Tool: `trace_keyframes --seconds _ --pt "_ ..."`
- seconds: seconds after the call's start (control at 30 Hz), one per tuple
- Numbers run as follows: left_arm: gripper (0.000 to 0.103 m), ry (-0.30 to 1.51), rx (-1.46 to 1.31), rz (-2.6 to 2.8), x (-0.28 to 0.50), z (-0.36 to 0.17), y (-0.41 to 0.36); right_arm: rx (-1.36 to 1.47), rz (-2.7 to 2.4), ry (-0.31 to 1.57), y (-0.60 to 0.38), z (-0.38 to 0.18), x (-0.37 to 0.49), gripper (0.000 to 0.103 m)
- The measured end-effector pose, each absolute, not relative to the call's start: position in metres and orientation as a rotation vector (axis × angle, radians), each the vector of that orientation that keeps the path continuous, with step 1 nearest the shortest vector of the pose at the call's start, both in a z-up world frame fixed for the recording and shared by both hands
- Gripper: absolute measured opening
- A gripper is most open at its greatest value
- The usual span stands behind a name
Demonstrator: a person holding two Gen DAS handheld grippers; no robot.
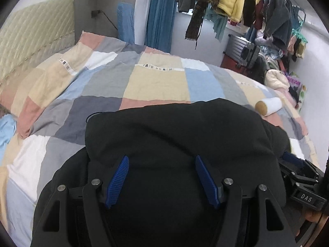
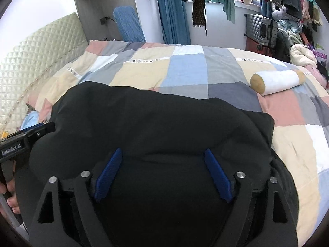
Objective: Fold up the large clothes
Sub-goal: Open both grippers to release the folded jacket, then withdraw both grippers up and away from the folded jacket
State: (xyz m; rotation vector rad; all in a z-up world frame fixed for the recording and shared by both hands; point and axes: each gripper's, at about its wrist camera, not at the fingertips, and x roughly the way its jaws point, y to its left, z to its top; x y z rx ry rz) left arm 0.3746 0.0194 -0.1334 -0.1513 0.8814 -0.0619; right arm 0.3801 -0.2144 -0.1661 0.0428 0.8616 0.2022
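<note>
- A black garment (image 1: pixel 185 135) lies in a bulky, folded heap on the near part of the bed, on a patchwork duvet (image 1: pixel 156 82) of pink, blue, grey, cream and white squares.
- The left gripper (image 1: pixel 162 160) points down at the garment's near side; its blue pads (image 1: pixel 117 183) stand well apart over the dark cloth, and nothing is pinched between them.
- The right gripper (image 2: pixel 162 154) sits beside it over the same heap, jaws wide, blue pads (image 2: pixel 218 177) clear of any fold.
- Each gripper shows at the edge of the other's view, close alongside the garment.
- A white bolster (image 2: pixel 275 81) with tan ends lies on the duvet beyond the garment, to the right.
- A quilted headboard (image 2: pixel 37 61) stands left; hanging clothes (image 1: pixel 236 0) and a silver suitcase (image 2: pixel 261 28) fill the far right.
</note>
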Motion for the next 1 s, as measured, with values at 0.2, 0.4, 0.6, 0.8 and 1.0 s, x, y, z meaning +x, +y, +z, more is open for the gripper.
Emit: trace_keyframes --seconds 0.2,0.4,0.6,0.8,1.0 --pt "0.068 0.860 -0.129 -0.040 0.382 -0.153 0.015 0.027 0.198 0.844 -0.202 -0.187 0.394 0.090" --pt "0.068 0.849 -0.146 -0.057 0.378 -0.155 0.017 0.017 0.201 0.833 -0.201 -0.193 0.391 0.090" --pt "0.068 0.779 -0.074 -0.047 0.352 -0.130 0.027 0.053 0.229 0.813 -0.221 -0.170 0.375 0.091" --pt "0.068 0.804 -0.122 -0.044 0.336 -0.138 0.061 0.020 0.200 0.783 -0.250 -0.157 0.366 0.091" --pt "0.071 0.830 -0.158 -0.071 0.334 -0.155 0.070 0.096 0.172 0.839 -0.280 -0.180 0.369 0.091"
